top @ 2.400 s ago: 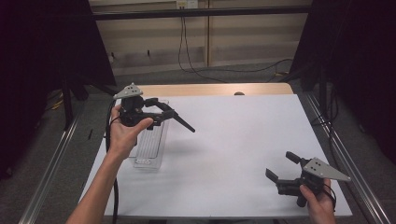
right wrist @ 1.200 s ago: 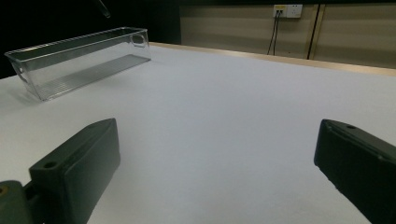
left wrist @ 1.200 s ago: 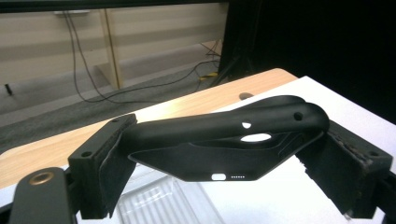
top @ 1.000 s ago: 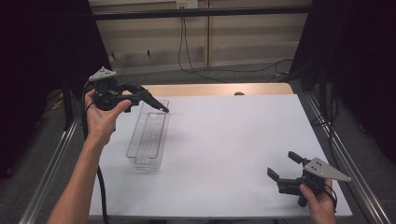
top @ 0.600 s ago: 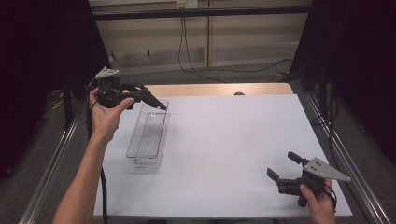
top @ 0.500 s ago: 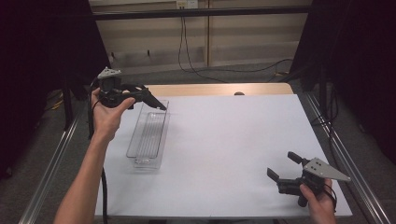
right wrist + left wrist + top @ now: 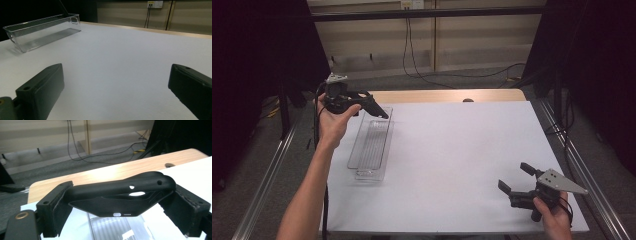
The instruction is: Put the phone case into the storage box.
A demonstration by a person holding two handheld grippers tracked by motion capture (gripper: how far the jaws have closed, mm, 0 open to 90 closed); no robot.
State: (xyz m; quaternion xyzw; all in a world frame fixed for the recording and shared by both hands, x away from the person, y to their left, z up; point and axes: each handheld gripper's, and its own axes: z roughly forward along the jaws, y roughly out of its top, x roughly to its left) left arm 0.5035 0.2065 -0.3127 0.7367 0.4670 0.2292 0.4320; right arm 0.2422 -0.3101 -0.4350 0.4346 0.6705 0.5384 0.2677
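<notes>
Phone case, black, sits clamped in the left gripper, its lower edge hiding part of the clear tray.

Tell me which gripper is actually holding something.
The left gripper, raised over the clear tray, is shut on a black phone case. The right gripper sits open above the table, jaws apart.
</notes>
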